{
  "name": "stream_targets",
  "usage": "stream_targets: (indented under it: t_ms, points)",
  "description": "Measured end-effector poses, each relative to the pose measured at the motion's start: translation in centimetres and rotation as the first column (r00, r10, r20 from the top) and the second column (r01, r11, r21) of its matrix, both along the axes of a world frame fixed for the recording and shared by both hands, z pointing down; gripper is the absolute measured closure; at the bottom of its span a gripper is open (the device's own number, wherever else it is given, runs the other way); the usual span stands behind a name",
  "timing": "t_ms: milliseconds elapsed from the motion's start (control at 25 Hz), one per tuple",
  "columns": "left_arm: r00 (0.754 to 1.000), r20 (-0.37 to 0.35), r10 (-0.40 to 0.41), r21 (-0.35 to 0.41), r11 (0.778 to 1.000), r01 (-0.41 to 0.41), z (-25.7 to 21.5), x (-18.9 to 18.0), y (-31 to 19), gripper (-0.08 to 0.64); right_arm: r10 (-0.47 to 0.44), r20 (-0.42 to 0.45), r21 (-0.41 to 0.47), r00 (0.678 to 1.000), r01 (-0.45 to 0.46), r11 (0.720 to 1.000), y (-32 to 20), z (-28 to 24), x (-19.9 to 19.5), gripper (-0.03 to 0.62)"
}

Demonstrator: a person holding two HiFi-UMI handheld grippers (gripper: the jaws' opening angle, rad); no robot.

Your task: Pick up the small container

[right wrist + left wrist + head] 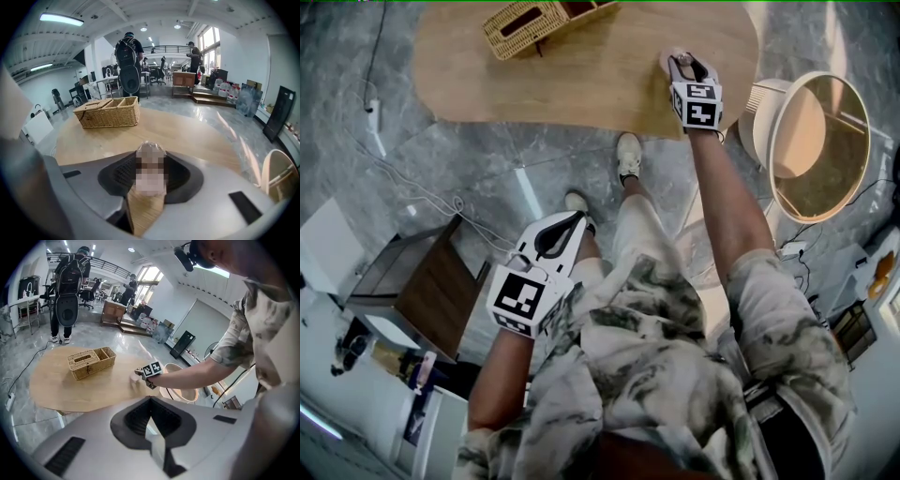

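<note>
Left gripper (pixel 151 423) hangs clear of the table (pixel 581 84), jaws together, empty. Right gripper (pixel 689 66) is at the table's near edge, pads against both sides of the container (pixel 151 164), which stands on the wood. Grasp looks made; lift not yet done.

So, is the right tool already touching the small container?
Cannot tell. In the right gripper view the small container stands between the pads of the right tool, filling the gap, but a blurred patch hides its sides.
</note>
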State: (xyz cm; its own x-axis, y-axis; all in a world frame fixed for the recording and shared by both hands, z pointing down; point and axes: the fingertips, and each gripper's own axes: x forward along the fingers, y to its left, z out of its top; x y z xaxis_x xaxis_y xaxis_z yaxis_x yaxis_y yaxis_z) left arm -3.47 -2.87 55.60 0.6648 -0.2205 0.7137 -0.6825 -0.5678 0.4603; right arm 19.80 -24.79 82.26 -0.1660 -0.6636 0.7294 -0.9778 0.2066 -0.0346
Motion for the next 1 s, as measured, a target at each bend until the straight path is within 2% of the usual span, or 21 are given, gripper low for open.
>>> stream_targets:
  t_ms: [160,440,1000]
  points:
    - [1.0,0.003,-0.016,-0.005,1.0,0.016,-0.3,-0.3,0.4,0.537,-0.054,-0.017,-0.027,0.998,0.053,0.998,0.0,-0.1,-0.6,0.431]
    - [0.999,0.014,-0.032,0.014,0.999,0.032,-1.0,-0.4,-0.3,0.538,-0.076,0.002,-0.037,0.997,0.076,0.996,0.1,-1.7,-0.8,0.431]
    - [0.998,-0.052,-0.04,0.085,0.995,0.044,-5.4,0.4,-1.2,0.538,-0.11,0.018,0.001,0.994,0.11,0.994,0.2,-11.0,-1.6,0.431]
